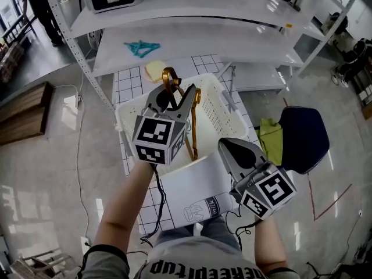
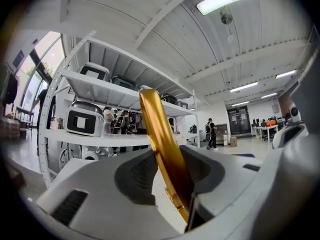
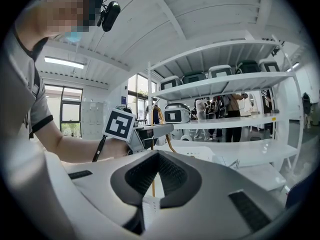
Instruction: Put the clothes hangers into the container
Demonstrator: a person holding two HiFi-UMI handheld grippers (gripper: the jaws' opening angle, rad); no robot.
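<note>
Gold hanger [image 1: 195, 124] hangs upright between my left gripper's [image 1: 174, 96] spread jaws, leaning on one pad, directly over the white basket [image 1: 228, 110]. My right gripper [image 1: 228, 148], pressed together and empty, sits at four o'clock.

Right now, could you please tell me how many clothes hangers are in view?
2. A gold hanger stands between the jaws of the left gripper, above the white basket; a teal hanger lies on the shelf behind. The teal one may be several tangled together.
</note>
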